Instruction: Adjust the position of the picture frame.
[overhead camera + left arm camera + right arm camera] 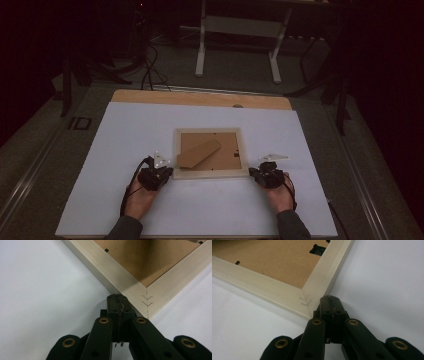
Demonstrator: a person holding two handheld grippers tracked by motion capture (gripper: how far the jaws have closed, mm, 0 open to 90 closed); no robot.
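Frame [207,153] lies face down mid-table [125,200], backing up. Left gripper [117,297] clenched on nothing, tip at near-left corner; right gripper [329,298] likewise clenched at near-right corner. Probably bracing both corners to slide or square the frame

The bench [125,200] is viewed from above and behind the person, facing forward and down, from a distance. The left tongs [117,298] camera is set very close, aimed toward 1 o'clock at the picture frame [125,282]. The right tongs [329,300] camera is aimed toward 11 o'clock. The frame's near corners are shared by all views.
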